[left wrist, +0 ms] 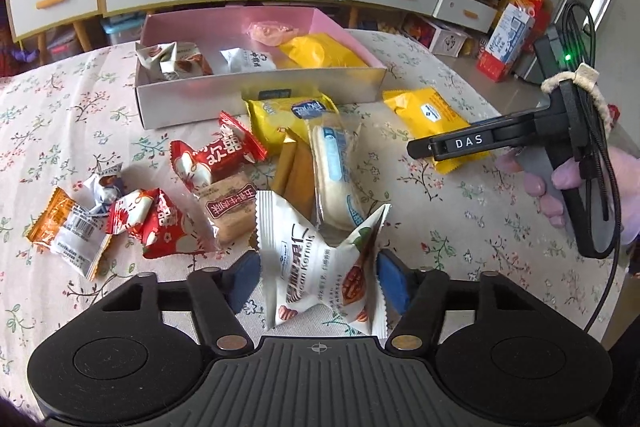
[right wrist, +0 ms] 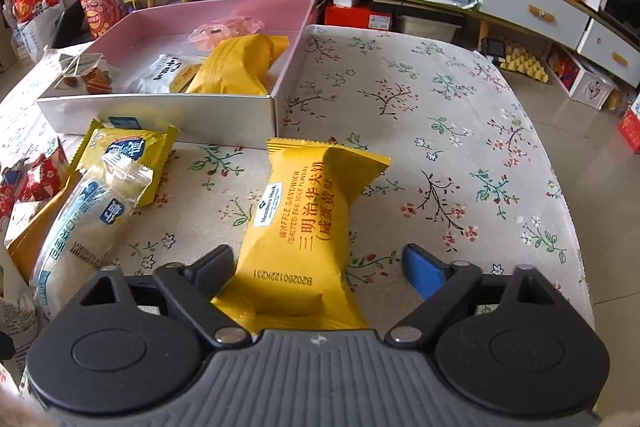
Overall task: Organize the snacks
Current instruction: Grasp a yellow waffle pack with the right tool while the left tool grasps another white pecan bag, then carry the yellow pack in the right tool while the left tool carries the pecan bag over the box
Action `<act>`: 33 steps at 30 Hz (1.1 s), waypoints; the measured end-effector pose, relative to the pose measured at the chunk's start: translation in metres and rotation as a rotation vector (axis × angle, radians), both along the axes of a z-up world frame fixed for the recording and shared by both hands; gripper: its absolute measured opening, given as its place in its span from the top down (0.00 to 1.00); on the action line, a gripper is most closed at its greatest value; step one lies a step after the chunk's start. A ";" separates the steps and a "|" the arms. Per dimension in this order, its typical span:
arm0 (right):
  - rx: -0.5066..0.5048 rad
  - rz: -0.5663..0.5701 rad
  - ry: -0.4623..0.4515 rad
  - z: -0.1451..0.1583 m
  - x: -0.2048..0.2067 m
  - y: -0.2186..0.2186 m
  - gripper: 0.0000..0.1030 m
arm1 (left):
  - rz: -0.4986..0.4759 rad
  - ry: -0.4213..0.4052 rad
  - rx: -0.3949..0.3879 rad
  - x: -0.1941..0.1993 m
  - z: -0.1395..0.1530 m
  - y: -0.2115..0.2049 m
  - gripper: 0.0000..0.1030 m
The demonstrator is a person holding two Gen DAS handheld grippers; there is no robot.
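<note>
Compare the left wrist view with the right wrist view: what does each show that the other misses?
Only the left wrist view shows the left gripper pinching the white kernel packet, the torn red and orange wrappers, and the right gripper from outside, over the yellow waffle packet.

Only the right wrist view shows the right gripper straddling that waffle packet; its right pad stands clear.

Both show the pink-lined box of snacks and the floral tablecloth.

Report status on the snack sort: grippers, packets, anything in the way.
Left gripper shut on white nut packet. Right gripper open around yellow waffle packet, not yet clamped. Pink box part filled, path looks clear.
</note>
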State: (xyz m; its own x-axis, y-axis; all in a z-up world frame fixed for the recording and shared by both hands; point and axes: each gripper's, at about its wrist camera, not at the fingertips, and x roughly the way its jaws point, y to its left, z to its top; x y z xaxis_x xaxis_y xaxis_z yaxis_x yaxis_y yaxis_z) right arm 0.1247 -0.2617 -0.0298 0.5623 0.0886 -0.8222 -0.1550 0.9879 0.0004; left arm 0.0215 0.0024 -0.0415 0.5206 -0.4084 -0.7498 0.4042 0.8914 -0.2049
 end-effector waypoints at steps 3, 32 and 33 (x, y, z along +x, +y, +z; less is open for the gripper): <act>0.019 -0.014 0.006 0.001 0.001 -0.001 0.26 | 0.009 0.007 -0.013 0.001 0.002 0.003 0.52; 0.010 -0.009 0.038 0.021 -0.004 0.005 0.62 | 0.073 -0.017 -0.020 -0.004 0.027 0.011 0.61; 0.007 -0.012 0.043 0.022 -0.004 0.005 0.62 | 0.077 -0.019 -0.021 -0.004 0.028 0.012 0.61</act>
